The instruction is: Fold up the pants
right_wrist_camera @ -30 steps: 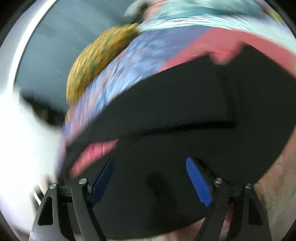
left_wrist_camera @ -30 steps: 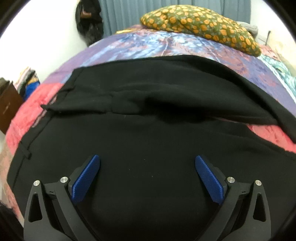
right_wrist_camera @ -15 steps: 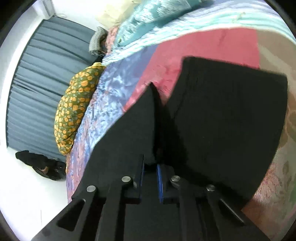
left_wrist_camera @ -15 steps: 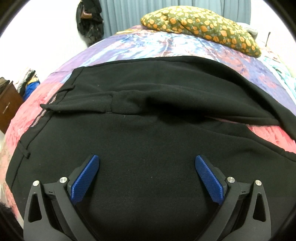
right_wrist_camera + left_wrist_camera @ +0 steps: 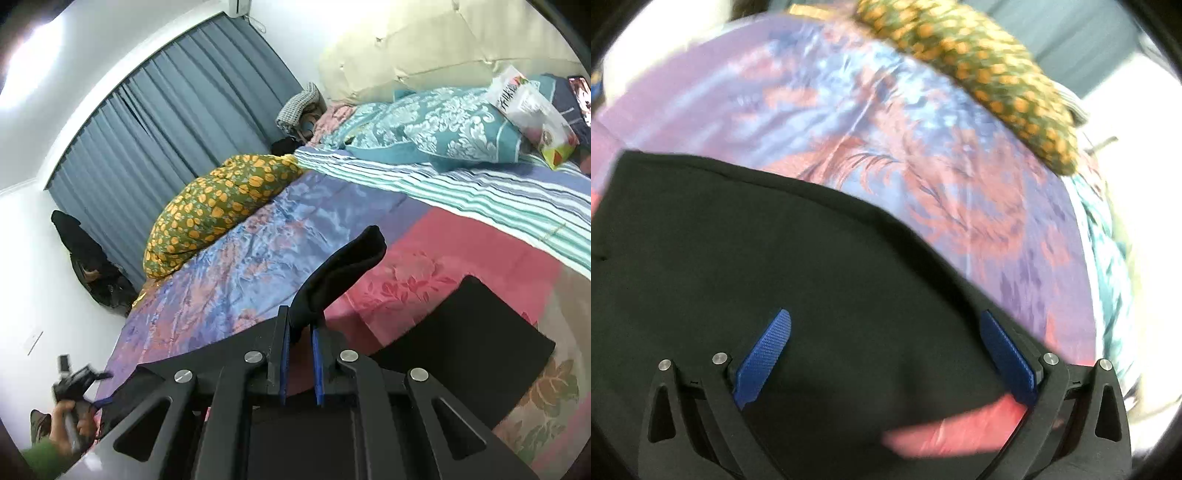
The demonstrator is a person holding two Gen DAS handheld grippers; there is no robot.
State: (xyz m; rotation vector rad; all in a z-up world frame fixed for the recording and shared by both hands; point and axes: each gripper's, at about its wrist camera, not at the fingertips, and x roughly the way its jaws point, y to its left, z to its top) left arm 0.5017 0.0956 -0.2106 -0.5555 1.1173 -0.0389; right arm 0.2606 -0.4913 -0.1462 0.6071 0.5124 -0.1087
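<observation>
left gripper point(image 5: 884, 354) has swung across the black fleece pants point(image 5: 746, 266), jaws wide apart, nothing between them, cloth only beneath. right gripper point(image 5: 300, 360) has just clamped down and lifted: a fold of the pants stands pinched between its blue pads point(image 5: 317, 363), rest of garment lying on the bed. reads as the fold's first carry starting. surface: glossy purple-and-pink patchwork bedspread point(image 5: 258, 236); mustard-spotted green pillow point(image 5: 218, 206), grey-blue curtains point(image 5: 155, 125), teal damask pillow point(image 5: 443, 122).

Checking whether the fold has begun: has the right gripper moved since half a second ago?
Yes. The right gripper, shut on a bunch of the black pants, has lifted; the patterned pillow and headboard now show past it.
</observation>
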